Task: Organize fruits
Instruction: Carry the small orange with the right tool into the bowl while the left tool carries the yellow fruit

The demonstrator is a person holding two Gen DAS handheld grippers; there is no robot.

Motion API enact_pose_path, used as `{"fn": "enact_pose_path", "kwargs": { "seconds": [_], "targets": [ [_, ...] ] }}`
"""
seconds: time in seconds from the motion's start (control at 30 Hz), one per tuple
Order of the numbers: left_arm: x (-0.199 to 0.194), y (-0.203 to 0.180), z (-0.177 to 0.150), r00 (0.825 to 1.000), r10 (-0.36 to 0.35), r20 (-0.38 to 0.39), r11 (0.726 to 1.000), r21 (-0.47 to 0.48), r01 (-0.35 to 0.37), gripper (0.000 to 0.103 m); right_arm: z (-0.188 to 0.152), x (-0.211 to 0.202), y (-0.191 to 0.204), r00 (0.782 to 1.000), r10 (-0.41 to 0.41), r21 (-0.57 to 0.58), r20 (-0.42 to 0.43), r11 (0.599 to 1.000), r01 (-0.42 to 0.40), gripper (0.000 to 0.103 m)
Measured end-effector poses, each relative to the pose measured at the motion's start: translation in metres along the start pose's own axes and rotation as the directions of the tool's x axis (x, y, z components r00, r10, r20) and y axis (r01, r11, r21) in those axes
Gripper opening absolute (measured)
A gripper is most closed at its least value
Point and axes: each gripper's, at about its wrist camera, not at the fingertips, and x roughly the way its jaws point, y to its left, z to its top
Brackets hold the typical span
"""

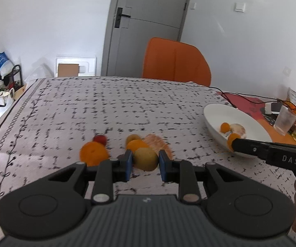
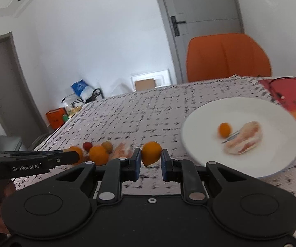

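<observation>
I am pinching a kiwi (image 1: 145, 158) between my left fingers (image 1: 128, 165) and a small orange fruit (image 2: 151, 153) between my right fingers (image 2: 136, 164), both above the bench (image 1: 111, 111) near the white plate (image 2: 271, 111).

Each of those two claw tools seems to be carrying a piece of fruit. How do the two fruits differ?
The left gripper holds a greenish-brown fruit; the right gripper holds a small orange fruit. The greenish-brown fruit looks dull and fills the gap between its fingers; the orange fruit looks smooth and brighter. The orange fruit is close to the white plate; the greenish-brown fruit is over the remaining pile. Both are roundish and clamped between blue pads.
</observation>
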Motion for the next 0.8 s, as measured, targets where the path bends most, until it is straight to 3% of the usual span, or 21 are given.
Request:
{"fn": "enact_pose_path", "kwargs": {
  "seconds": [0.8],
  "targets": [
    [0.035,-0.078,0.012,0.996,-0.082,-0.016,0.990,0.111,0.083,0.025,-0.009,-0.041,-0.099,0.985,-0.167,0.140,0.054,0.977,0.158,0.018]
  ]
}}
